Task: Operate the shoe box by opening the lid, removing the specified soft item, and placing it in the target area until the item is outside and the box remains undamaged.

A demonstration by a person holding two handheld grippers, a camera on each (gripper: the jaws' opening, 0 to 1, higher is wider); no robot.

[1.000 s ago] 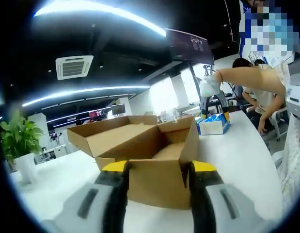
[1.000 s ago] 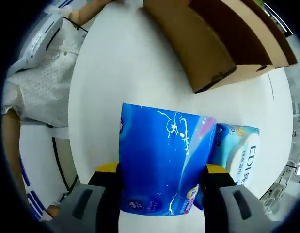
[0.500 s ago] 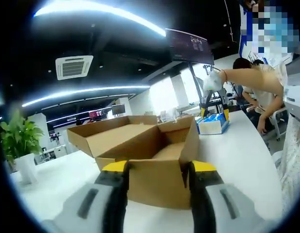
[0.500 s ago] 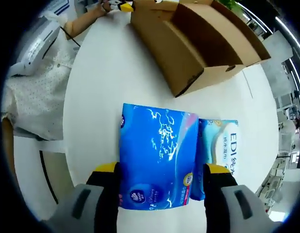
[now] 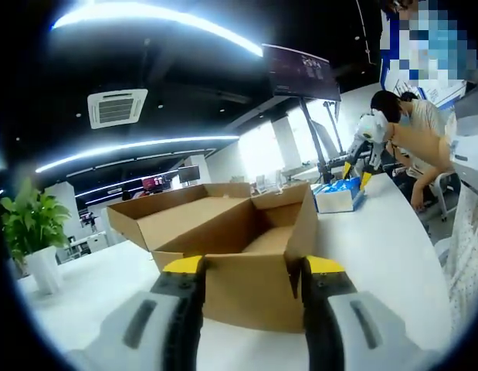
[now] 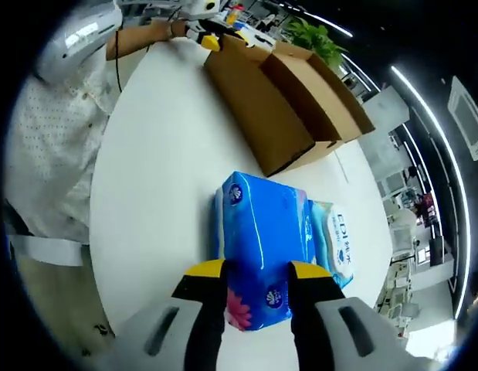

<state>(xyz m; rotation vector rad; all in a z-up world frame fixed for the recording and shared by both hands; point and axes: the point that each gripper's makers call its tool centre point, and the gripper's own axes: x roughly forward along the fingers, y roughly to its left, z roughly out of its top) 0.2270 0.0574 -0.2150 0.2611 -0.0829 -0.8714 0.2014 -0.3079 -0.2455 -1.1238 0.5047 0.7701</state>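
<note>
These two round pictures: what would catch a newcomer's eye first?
In the right gripper view, a bright blue soft pack lies on the white table, between the right gripper's yellow-tipped jaws, beside a second pack. In the left gripper view, an open cardboard box sits just ahead of the left gripper, whose jaws stand around its near wall.

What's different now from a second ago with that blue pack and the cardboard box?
The right hand-held gripper has tilted and drawn back. The soft blue tissue pack now lies on the white table beside the lighter blue pack, its near end between the jaws; whether they pinch it is unclear. The left hand-held gripper stays clamped on the open brown cardboard box, which has not moved.
</note>
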